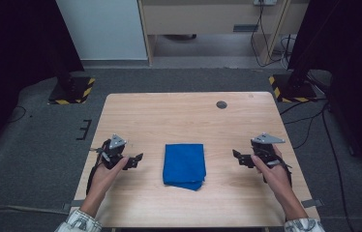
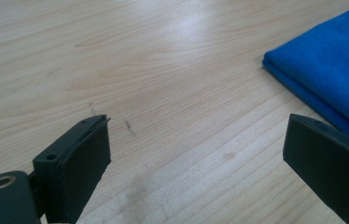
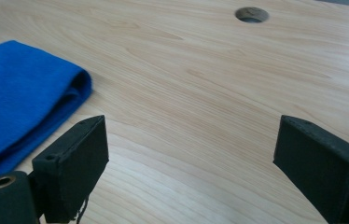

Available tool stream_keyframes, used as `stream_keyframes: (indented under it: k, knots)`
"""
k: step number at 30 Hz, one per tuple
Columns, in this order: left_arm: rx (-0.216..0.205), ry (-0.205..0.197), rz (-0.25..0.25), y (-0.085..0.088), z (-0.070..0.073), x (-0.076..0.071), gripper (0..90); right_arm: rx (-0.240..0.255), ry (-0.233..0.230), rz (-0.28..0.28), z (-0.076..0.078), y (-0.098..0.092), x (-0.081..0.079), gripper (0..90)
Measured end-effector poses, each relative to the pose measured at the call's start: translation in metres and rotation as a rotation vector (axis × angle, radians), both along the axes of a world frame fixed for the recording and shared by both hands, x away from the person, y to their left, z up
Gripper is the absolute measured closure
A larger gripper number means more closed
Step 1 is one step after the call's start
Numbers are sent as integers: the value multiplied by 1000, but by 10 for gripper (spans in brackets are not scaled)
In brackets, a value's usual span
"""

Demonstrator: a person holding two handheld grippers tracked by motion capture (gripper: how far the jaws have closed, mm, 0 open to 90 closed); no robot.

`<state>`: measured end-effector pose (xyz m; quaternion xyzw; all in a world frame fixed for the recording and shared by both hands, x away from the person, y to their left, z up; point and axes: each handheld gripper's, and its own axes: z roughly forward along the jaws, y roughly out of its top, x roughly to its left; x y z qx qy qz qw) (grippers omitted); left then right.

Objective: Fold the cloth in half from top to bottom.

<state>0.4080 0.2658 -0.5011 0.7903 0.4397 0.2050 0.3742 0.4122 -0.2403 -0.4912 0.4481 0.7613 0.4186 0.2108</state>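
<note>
Left claw [image 1: 138, 158]: you held it wide, gripping nothing, left of the cloth.
Right claw [image 1: 237, 155]: wide, empty, right of it.
Cloth [image 1: 184, 165]: one, folded, mid-worktop [image 1: 179, 116].
Claws: two.

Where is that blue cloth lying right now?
In the high view, the folded blue cloth lies flat on the wooden table, near its front middle, between the left tool and the right tool, touching neither.
</note>
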Motion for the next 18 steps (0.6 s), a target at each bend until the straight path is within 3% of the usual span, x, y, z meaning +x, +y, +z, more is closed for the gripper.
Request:
stream_keyframes:
  k: [8, 14, 18]
  knots:
    - [55, 37, -14, 1, -11, 0, 71, -9, 29, -52, -13, -21, 2, 99]
    - [81, 67, -22, 2, -16, -2, 71, -36, 99, -42, -25, -24, 2, 107]
    - [92, 83, -24, 4, -21, 1, 71, -47, 121, -30, -29, -28, 5, 113]
